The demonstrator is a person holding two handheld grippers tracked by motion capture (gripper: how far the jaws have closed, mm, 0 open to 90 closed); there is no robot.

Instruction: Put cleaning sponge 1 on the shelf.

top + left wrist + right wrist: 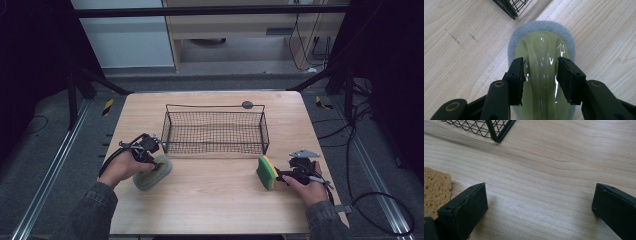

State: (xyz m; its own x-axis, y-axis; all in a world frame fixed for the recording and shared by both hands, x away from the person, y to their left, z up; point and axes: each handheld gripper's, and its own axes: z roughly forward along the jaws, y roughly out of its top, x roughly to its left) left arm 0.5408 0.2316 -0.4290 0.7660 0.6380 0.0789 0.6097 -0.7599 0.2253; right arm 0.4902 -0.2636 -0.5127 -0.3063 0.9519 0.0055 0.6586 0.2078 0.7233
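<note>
**Mia:** What is the left tongs doing?

**Ben:** It sits over a scrubber. The scrubber has a grey pad at the bottom and a shiny yellow-green handle on top. The handle has a hump down its middle. The two black pads are one on each side of that hump, close against it. The tongs is partly shut. It looks like it has hold of the handle.

**Mia:** Where is the scrubber?

**Ben:** It lies flat on the counter, near the left front corner of the wire basket. From high up, the scrubber is just under the left tongs, on the left side of the counter.

**Mia:** And the right tongs?

**Ben:** That one is wide open. Bare wood of the counter shows between its two black pads. It holds nothing.

**Mia:** Is anything close to it?

**Ben:** Yes, a sponge. It is yellow with a green side, and it stands on its edge on the counter. It is just beside the right tongs, on the side nearer the middle of the counter. In the right gripper view the sponge is next to one pad, on the outside of it, not in between. I can't tell if they touch.

**Mia:** Where is the basket?

**Ben:** It is in the middle of the counter, at the back. A corner of the basket shows up ahead of the right tongs too.
</note>
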